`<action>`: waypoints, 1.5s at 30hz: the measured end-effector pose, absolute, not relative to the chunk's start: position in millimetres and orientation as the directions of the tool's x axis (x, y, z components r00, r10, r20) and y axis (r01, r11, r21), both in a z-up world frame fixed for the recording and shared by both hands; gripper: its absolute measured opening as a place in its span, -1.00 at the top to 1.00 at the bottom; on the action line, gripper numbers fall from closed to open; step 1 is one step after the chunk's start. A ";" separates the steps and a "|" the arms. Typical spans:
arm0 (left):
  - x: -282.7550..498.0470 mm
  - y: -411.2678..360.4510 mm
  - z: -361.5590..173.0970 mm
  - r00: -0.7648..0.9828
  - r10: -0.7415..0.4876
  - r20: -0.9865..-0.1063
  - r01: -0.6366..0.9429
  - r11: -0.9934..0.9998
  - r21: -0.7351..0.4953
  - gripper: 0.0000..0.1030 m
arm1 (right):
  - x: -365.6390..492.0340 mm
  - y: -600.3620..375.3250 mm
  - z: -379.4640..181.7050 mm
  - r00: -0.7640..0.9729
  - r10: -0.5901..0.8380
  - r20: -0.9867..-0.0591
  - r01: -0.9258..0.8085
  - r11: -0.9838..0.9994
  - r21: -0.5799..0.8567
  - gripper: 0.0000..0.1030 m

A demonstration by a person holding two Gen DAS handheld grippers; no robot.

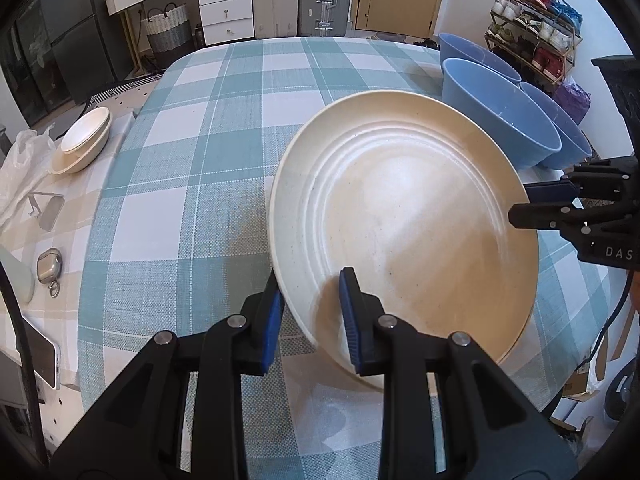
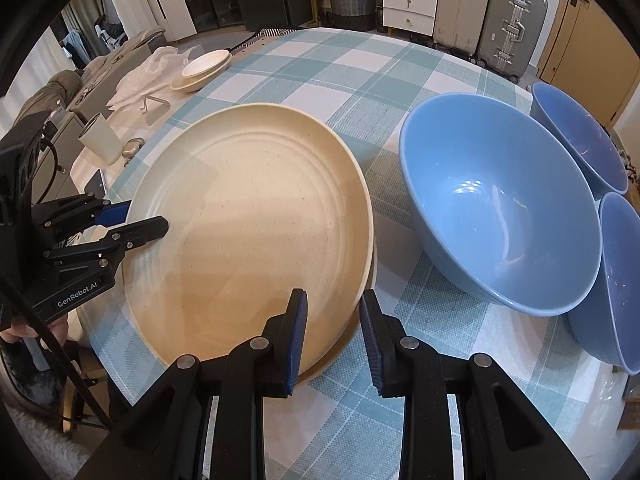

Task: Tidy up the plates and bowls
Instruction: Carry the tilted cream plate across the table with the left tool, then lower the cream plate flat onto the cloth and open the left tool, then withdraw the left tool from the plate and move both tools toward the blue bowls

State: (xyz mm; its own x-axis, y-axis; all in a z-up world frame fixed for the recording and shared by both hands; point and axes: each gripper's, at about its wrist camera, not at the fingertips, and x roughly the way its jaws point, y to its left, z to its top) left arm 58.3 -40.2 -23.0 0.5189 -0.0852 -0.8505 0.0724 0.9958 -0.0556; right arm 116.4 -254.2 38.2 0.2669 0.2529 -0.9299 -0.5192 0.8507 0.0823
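The surface [image 1: 192, 184], spread with a teal-and-white checked cloth, carried everything. Largest on it was the cream plate [image 1: 404, 216], held slightly tilted over the middle of the cloth; in the right wrist view a second rim showed just under its near edge, so it seemed to hang close above another plate, though I could not tell whether the two touched. Beside it, toward the right edge, stood three blue bowls [image 2: 496, 208] clustered close together. Far off at the left edge sat a small stack of cream bowls [image 1: 82, 144].

The left tongs [image 1: 310, 312] were clamped on the plate's near rim, one pad under and one on top. The right tongs [image 2: 332, 332] were clamped on the opposite rim in the same way.

The plate looked stiff, glazed and probably ceramic: fairly heavy, slippery under the pads and breakable if dropped. The raised rim was the sensible place to hold, at two opposite points as here, to keep it from swinging. The bowls, being deep and smooth, would likely need a pinch over the lip
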 end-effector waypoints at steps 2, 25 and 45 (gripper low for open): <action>59.2 -41.0 -25.2 0.517 -0.086 -0.852 0.075 0.996 -0.056 0.55 | 114.9 -253.2 35.9 0.267 0.242 -0.933 -0.522 0.850 0.072 0.44; 61.5 -44.3 -36.4 0.492 -0.077 -0.867 0.097 0.995 -0.033 0.37 | 108.7 -253.3 28.6 0.267 0.255 -0.929 -0.548 0.833 0.072 0.06; 58.1 -50.9 24.6 0.606 -0.200 -0.770 0.148 0.979 -0.138 -0.96 | 100.7 -269.1 76.5 0.370 0.363 -0.855 -0.546 0.830 0.116 -0.96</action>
State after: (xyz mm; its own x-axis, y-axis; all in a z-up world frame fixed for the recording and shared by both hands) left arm 58.1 -50.9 24.6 0.6057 -0.2002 -0.7701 0.1478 0.9793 -0.1383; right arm 100.7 -269.1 76.5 0.3698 0.3629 -0.8553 -0.5457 0.8299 0.1161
